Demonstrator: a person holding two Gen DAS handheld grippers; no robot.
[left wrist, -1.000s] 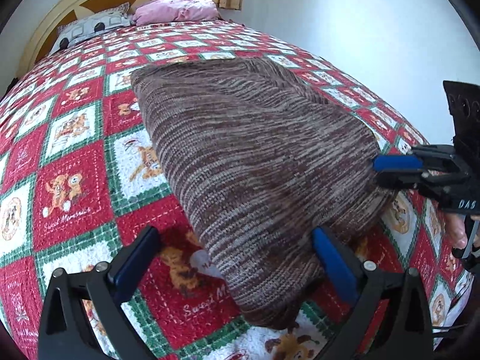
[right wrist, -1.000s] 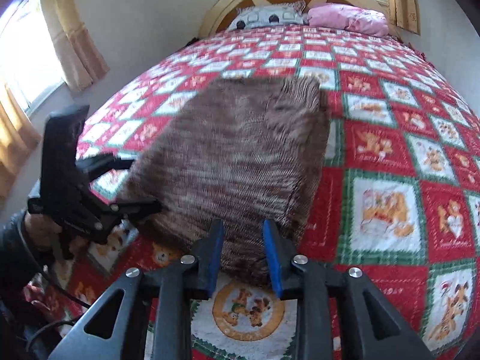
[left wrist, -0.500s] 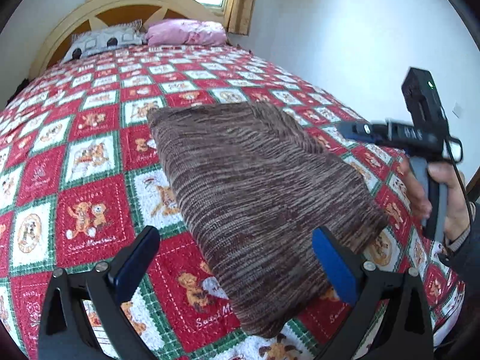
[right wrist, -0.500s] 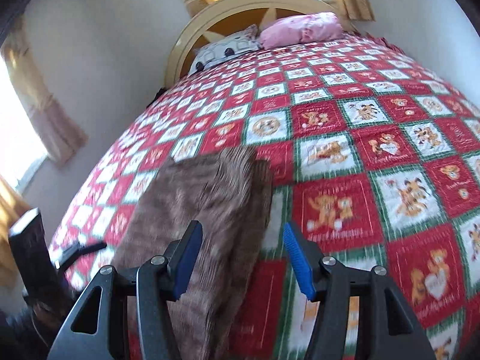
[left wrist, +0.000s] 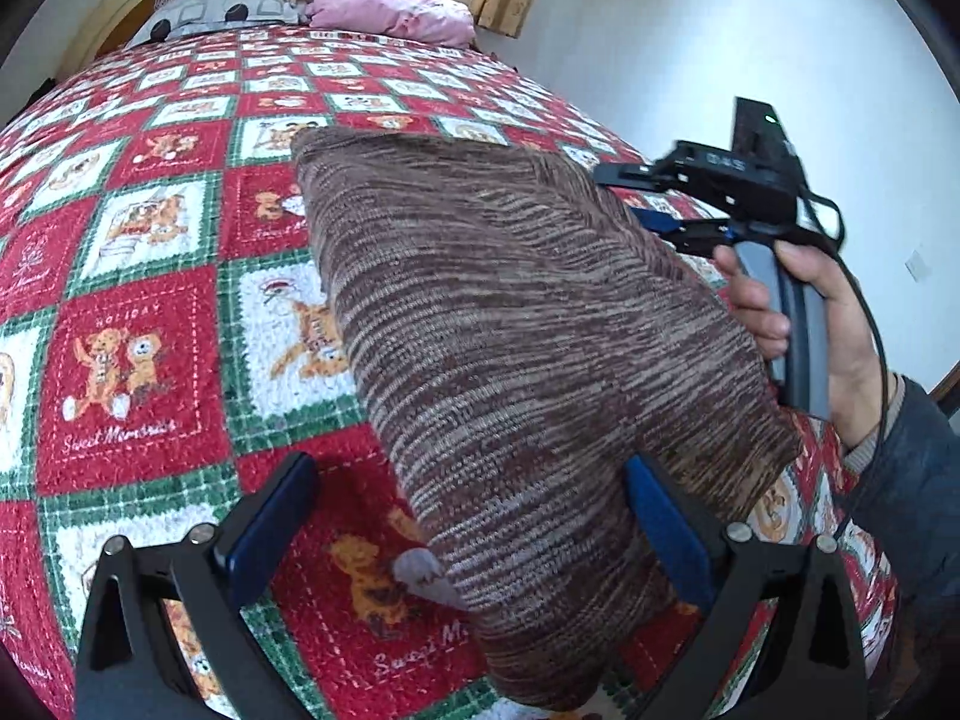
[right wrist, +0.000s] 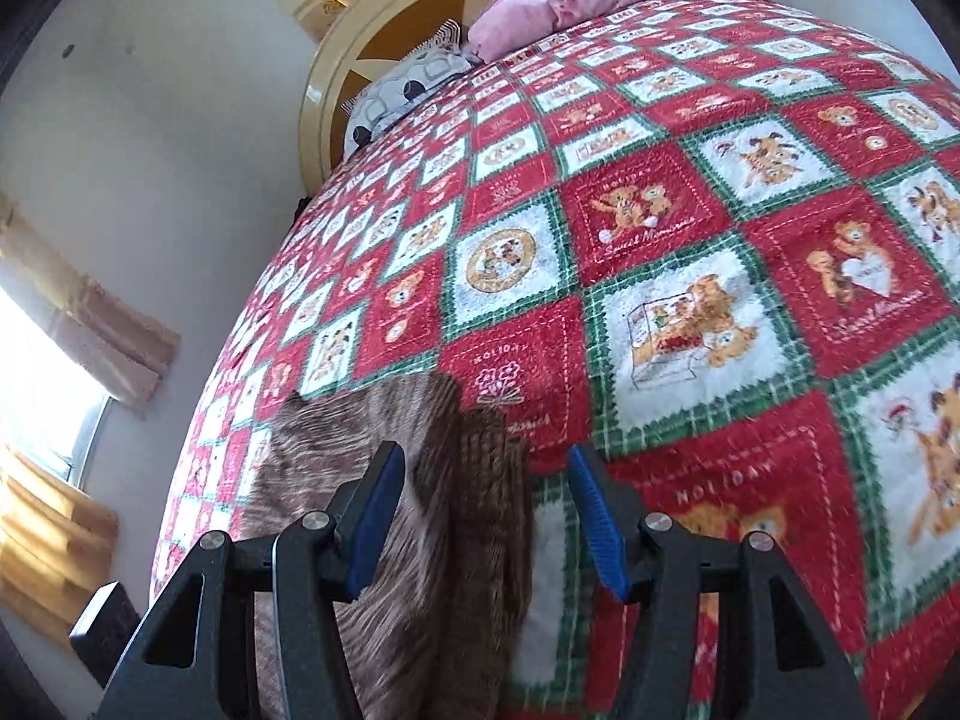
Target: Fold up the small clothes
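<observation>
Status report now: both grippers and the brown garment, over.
Left gripper open, nothing held. Right gripper open, raised beside the garment. Brown knit garment folded on the blanket. Nothing in the way.

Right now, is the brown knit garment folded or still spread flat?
Folded. The brown knit garment lies on the quilt as a compact doubled stack with thick layered edges; neither gripper holds it.
</observation>
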